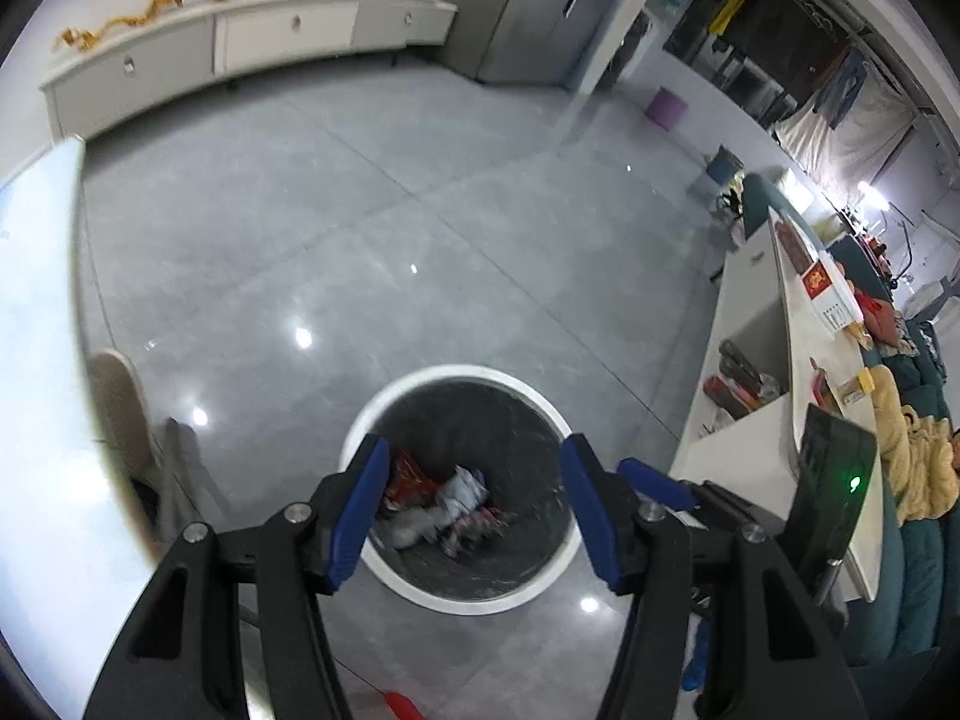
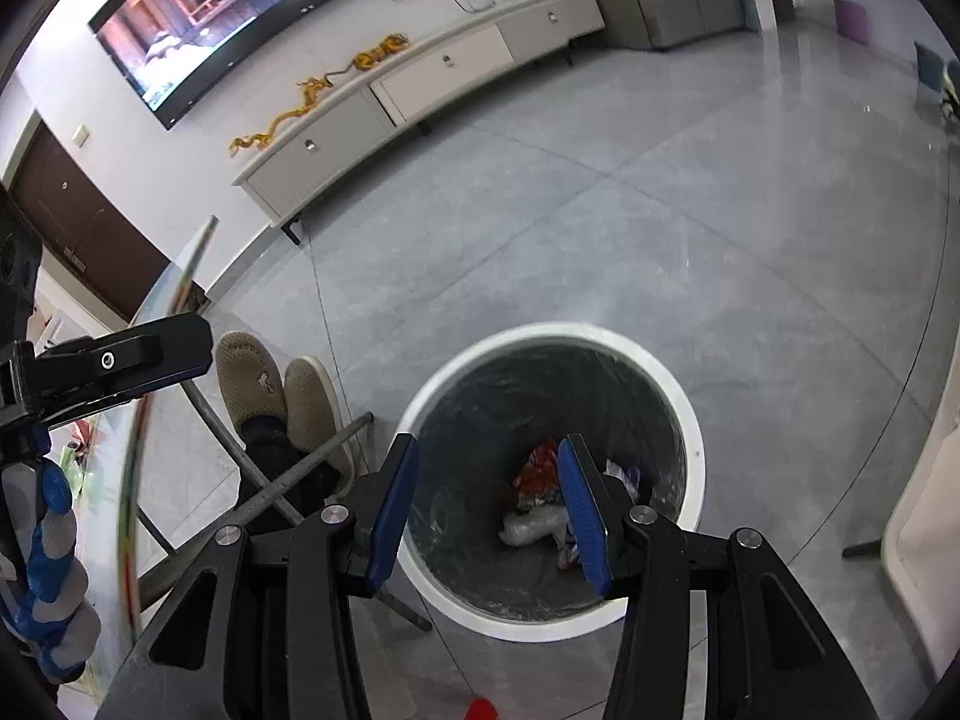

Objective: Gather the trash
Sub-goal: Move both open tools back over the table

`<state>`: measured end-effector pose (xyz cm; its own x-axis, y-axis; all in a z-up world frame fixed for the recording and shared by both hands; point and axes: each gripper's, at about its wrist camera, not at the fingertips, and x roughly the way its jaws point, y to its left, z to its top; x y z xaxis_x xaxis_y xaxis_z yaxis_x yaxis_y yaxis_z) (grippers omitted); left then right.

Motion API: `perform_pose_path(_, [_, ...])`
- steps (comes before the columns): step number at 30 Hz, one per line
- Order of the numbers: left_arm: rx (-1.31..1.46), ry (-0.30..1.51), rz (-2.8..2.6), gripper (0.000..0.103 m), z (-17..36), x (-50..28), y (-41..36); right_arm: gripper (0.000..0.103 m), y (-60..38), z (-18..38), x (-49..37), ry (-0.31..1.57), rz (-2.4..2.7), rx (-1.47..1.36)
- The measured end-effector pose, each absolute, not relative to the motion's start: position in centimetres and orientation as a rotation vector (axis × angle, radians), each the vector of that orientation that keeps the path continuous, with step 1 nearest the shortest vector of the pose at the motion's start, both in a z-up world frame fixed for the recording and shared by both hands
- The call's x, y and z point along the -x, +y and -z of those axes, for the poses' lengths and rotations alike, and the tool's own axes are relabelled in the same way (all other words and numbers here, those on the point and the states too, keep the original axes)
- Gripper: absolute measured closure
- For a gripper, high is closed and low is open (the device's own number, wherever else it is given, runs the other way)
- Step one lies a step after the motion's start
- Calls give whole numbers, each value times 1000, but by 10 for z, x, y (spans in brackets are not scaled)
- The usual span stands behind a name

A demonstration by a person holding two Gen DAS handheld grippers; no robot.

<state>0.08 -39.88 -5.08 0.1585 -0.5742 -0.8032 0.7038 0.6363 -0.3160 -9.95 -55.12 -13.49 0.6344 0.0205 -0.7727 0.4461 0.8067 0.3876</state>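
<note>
Trash bin, round with a white rim and a dark liner, stands on the grey tiled floor; trash lies at its bottom: a red-orange wrapper, a clear crumpled plastic piece, whitish-blue scraps; left gripper hangs over the bin's mouth, blue pads parted about halfway, nothing between them; right gripper also above the bin, jaws parted about halfway, empty, the trash showing in the gap far below; a small red item on the floor at the bin's near side, cut off by the frame edge; left of the bin a person's two beige slip-on shoes, crossed, beside grey metal table legs; a glass tabletop edge further left of the bin; beyond the bin a long white TV cabinet with a golden dragon ornament on top; wall screen above it, switched on; right of the bin a white shelf unit with a red-and-white box; a purple stool far past the bin.
</note>
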Motion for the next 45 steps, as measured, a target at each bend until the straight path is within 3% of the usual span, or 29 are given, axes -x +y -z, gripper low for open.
perform_pose_path(15, [-161, 808, 734, 45, -14, 4, -283, 54, -490, 42, 81, 716, 184, -432])
perform_pose_path(21, [-112, 721, 628, 34, -31, -2, -222, 54, -455, 14, 73, 675, 125, -375])
perform_pose_path(45, [80, 642, 145, 31, -16, -16, 56, 50, -323, -48, 30, 629, -81, -194])
